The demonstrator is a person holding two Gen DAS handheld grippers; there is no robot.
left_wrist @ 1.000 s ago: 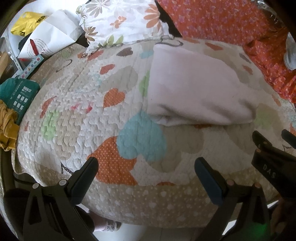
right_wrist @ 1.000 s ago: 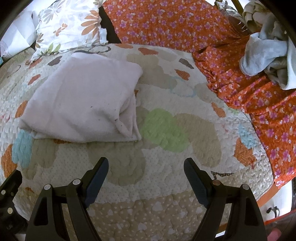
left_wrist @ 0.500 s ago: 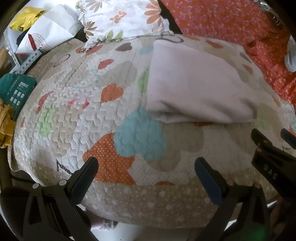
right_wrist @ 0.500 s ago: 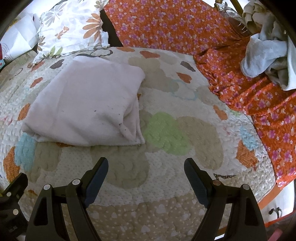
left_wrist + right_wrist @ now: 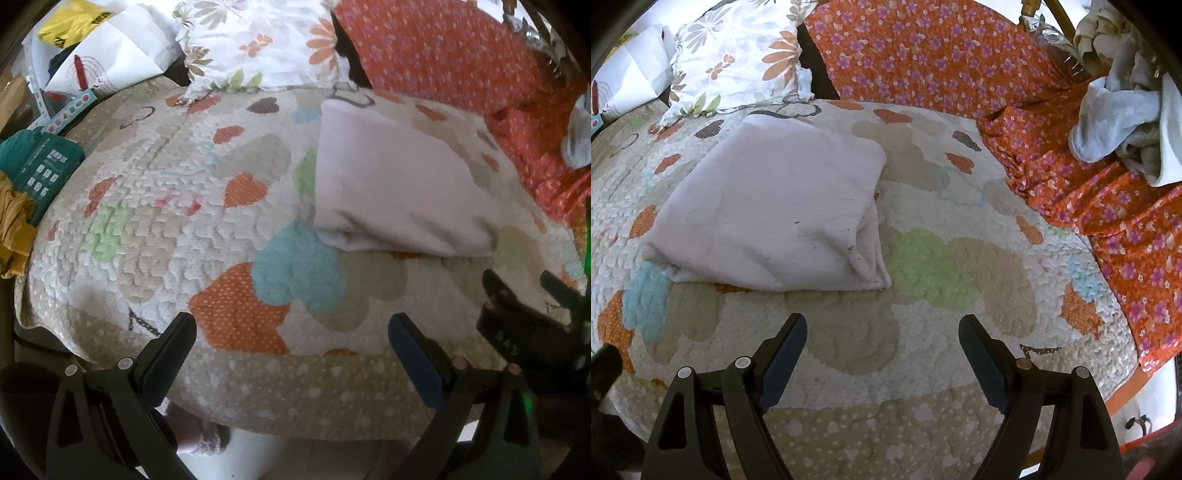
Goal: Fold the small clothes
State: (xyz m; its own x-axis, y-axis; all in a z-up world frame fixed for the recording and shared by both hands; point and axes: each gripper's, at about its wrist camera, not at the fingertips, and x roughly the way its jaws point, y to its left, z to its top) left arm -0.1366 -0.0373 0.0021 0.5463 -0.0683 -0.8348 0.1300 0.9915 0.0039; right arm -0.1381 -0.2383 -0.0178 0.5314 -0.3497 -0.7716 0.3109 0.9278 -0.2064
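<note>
A folded pale pink cloth [image 5: 391,184] lies flat on the heart-patterned quilt [image 5: 177,236]; it also shows in the right wrist view [image 5: 775,214], left of centre. My left gripper [image 5: 291,347] is open and empty, held back near the quilt's front edge, below and left of the cloth. My right gripper [image 5: 882,350] is open and empty, near the front edge, just below the cloth's right corner. The right gripper's body shows at the right edge of the left wrist view [image 5: 528,317].
An orange floral sheet [image 5: 1071,166] covers the back and right. A pile of pale blue and white laundry [image 5: 1126,122] lies at the far right. A floral pillow [image 5: 258,44] sits at the back. Bags, a teal box [image 5: 40,166] and yellow cloth [image 5: 11,236] lie at left.
Both grippers have drawn back and up a little from the cloth, so it sits slightly farther in both views. The cloth has not moved. Both grippers stay open.
</note>
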